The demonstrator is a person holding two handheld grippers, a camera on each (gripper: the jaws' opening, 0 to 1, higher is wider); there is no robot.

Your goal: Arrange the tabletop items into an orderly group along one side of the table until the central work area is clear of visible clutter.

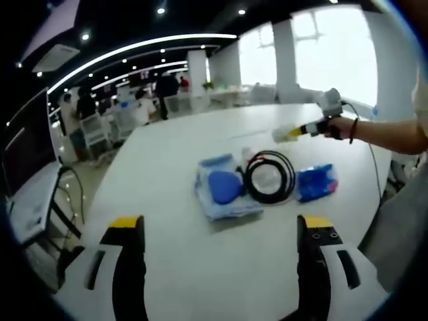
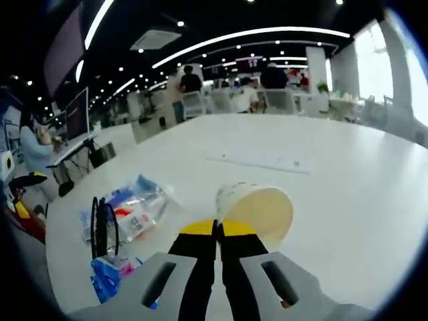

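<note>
right gripper [image 2: 217,231]: your black jaws with yellow tips are pressed together on the rim of the pale, cream-coloured paper cup [image 2: 257,208], which lies tipped with its mouth towards the lens. in the left gripper view the same gripper [image 1: 294,134] is held out over the far part of the white table [image 1: 174,160] with the cup [image 1: 282,134] at its tip.
left gripper [image 1: 221,224]: jaws wide apart and holding nothing, hanging above the near table edge, pointed at the pile.
cluster: the clear plastic bag with blue contents [image 1: 223,186], the black coiled cable [image 1: 269,176] and the small blue packet [image 1: 315,182] lie close together mid-table, the coil just touching the bag. in the right gripper view, the coil [image 2: 103,227] stands edge-on beside the crinkled bag [image 2: 134,207], with the blue packet [image 2: 110,275] nearer you.
grip risk: you seem to hold the cup by a thin pinch of rim only; a quick swing could fold the paper or let it slip out and roll.
spill risk: i cannot tell whether the cup is empty; tipped like this, anything inside would run onto the table.
placement risk: set down on its side it will likely roll back towards the centre, so stand it upright.
cable risk: dragging the coil could pull the bag along or uncoil it.
</note>
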